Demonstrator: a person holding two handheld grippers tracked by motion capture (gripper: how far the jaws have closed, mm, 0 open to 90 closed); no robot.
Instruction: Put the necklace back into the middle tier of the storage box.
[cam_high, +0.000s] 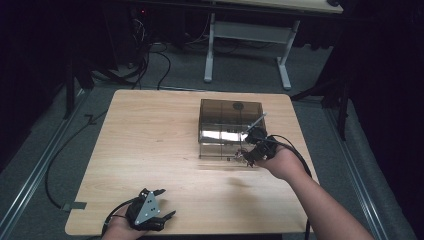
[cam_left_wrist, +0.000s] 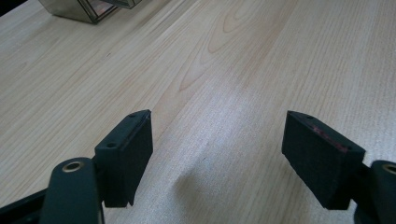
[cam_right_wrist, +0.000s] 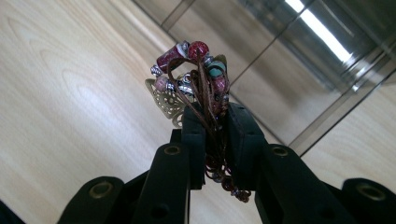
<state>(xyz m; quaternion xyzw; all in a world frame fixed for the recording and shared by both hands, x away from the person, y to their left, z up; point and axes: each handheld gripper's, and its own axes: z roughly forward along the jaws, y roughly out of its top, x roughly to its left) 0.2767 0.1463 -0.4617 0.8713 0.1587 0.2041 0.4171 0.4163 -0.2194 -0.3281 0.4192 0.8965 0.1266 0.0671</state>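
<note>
the right gripper (cam_right_wrist: 215, 122) pinches a beaded cord bracelet (cam_right_wrist: 196, 77), its bunched length running along the jaws, beads toward the smoky box (cam_high: 230, 128). the left gripper (cam_left_wrist: 217, 158) gapes wide over bare table (cam_left_wrist: 233, 70).

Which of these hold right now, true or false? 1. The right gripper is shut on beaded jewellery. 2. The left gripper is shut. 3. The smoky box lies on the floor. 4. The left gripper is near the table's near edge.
1. True: the right gripper clamps the cords of a beaded bracelet.
2. False: the left gripper is open, with bare wood between its jaws.
3. False: the smoky acrylic box stands on the wooden table.
4. True.
</note>
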